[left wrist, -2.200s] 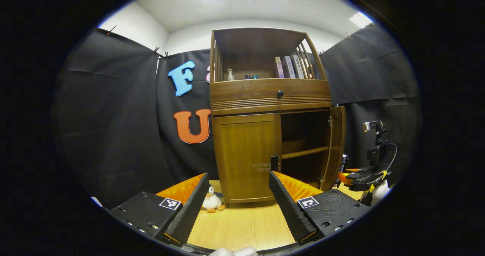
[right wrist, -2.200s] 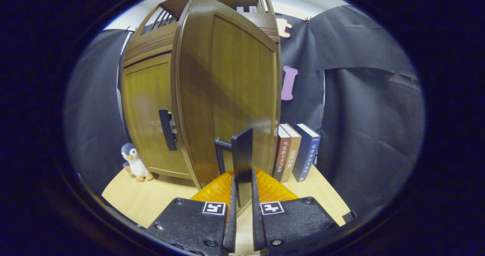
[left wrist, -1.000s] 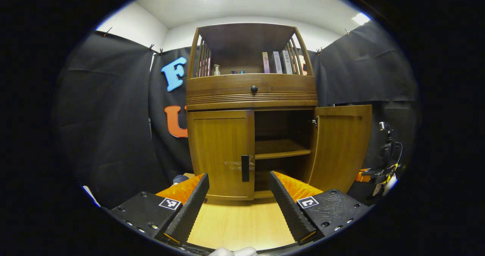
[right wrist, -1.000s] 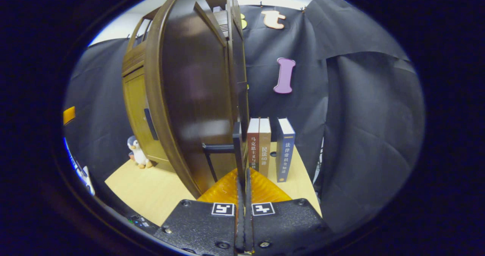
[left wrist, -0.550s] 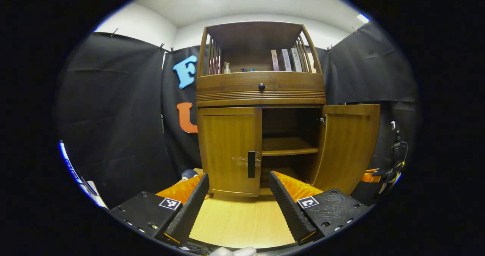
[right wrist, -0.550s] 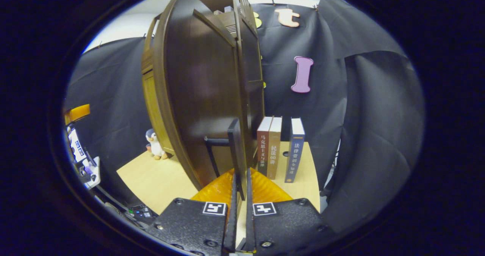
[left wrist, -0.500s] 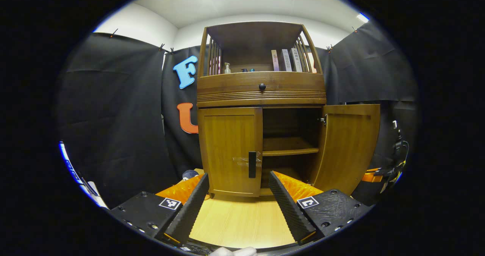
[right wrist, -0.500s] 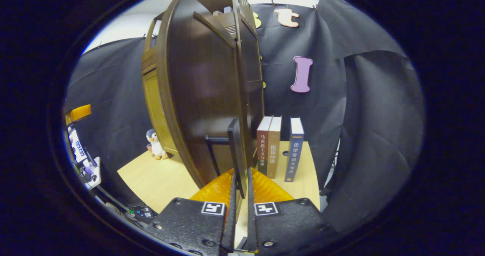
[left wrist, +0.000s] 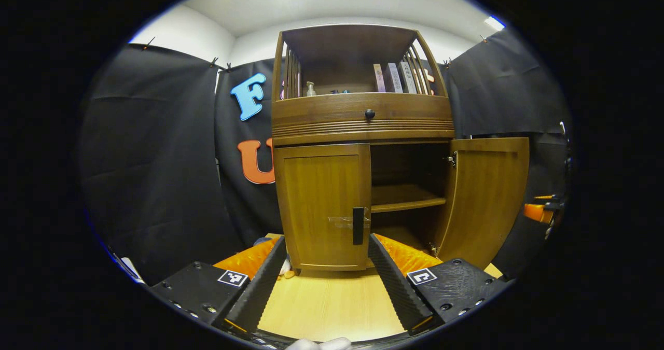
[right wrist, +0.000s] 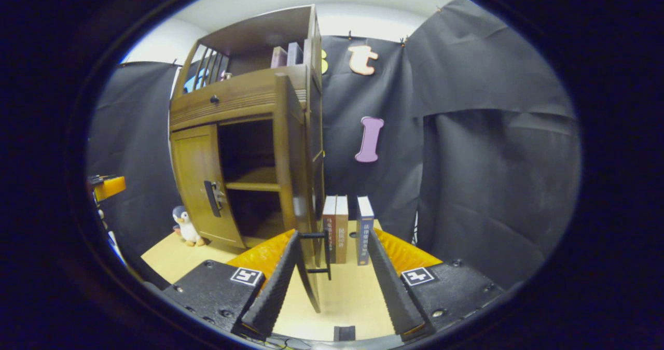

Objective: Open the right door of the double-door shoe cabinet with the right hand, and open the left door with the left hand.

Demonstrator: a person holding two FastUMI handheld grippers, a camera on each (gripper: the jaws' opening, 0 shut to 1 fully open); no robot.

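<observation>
The wooden shoe cabinet (left wrist: 363, 122) stands straight ahead in the left gripper view. Its left door (left wrist: 321, 199) is closed, with a black handle (left wrist: 358, 225) at its inner edge. The right door (left wrist: 487, 194) is swung wide open, baring the shelf (left wrist: 407, 204) inside. My left gripper (left wrist: 327, 238) is open, a short way in front of the left door's handle and touching nothing. In the right gripper view the right door (right wrist: 290, 173) shows edge-on. Its black handle (right wrist: 324, 251) lies between the fingers of my open right gripper (right wrist: 333, 233), which do not press on it.
A penguin toy (right wrist: 182, 225) sits on the wooden floor (left wrist: 332, 303) by the cabinet's left foot. Three books (right wrist: 345, 228) stand upright behind the open right door. Black cloth walls close in on all sides. An orange part of the right gripper (left wrist: 537, 212) shows beyond the open door.
My right gripper has opened, let go of the right door's handle and drawn back. The left gripper has edged slightly closer to the closed left door.
</observation>
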